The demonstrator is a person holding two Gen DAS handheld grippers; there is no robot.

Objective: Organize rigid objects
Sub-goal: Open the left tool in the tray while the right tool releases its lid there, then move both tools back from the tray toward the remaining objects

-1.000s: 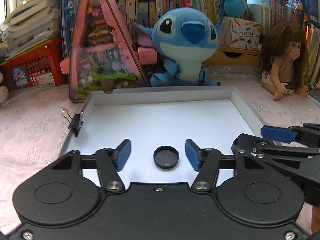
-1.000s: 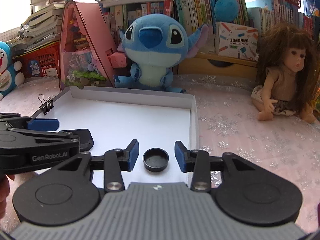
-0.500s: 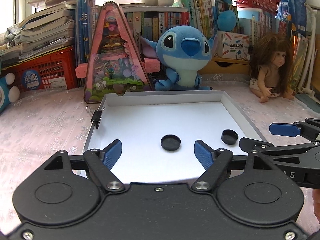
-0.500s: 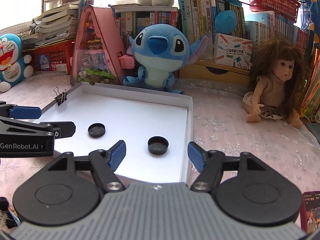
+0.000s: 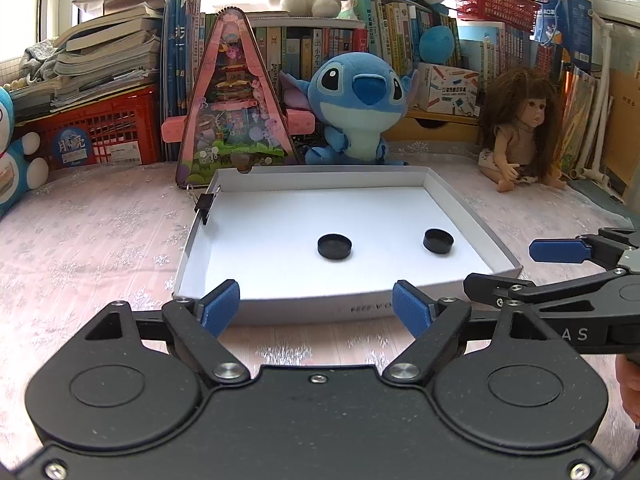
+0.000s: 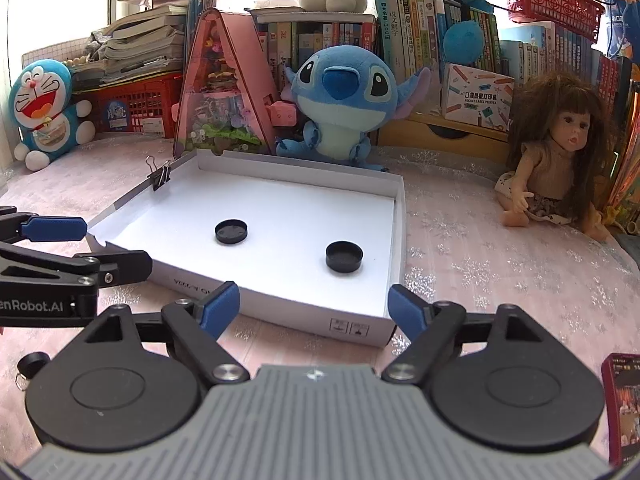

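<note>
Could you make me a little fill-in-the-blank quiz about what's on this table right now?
1. Inside the white box lie ____ black caps.
2. A black binder clip grips the box's ____ wall.
3. The blue plush sits ____ the box.
4. Neither the left gripper nor the right gripper holds ____.

Missing: two; left; behind; anything

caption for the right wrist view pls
Two black caps lie apart in a white tray; right gripper empty, jaws opening.

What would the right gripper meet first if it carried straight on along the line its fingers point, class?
Probably the near wall of the white box: the right gripper, empty with jaws opening, faces it. Depth is uncertain.
</note>
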